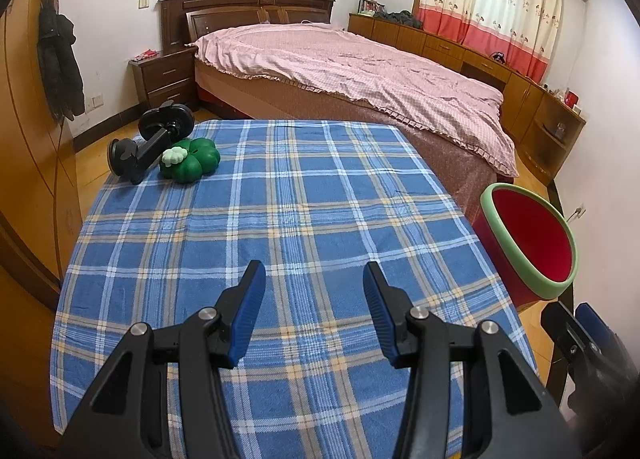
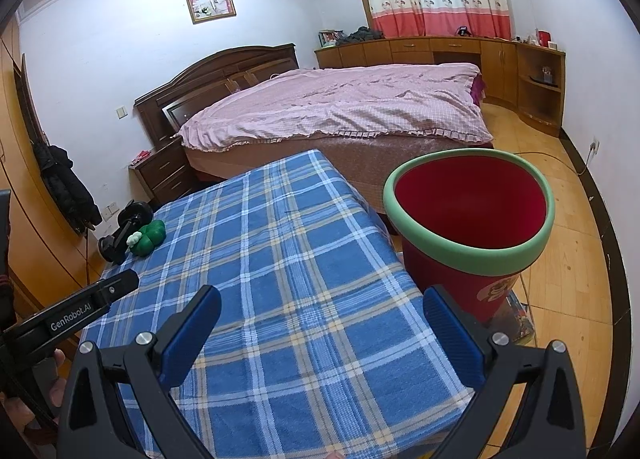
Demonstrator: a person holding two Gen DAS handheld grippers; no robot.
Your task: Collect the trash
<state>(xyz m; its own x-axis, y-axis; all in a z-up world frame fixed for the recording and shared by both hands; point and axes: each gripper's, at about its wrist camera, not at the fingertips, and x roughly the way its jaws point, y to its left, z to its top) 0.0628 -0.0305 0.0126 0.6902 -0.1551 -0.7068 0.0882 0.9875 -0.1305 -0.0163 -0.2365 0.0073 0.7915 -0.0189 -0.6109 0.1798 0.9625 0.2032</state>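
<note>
The tabletop (image 1: 304, 195), covered by a blue plaid cloth, carries two things at its far left corner: a green clover-shaped object (image 1: 191, 160) and, touching it on the left, a black phone mount (image 1: 154, 139). Both lie well apart from the left gripper (image 1: 314, 279), whose jaws stand released over the near edge with only cloth between them. The right gripper (image 2: 322, 305) is likewise spread with nothing held, at the near right corner. A red bin (image 2: 470, 227) with a green rim stands just beside the tabletop's right edge.
</note>
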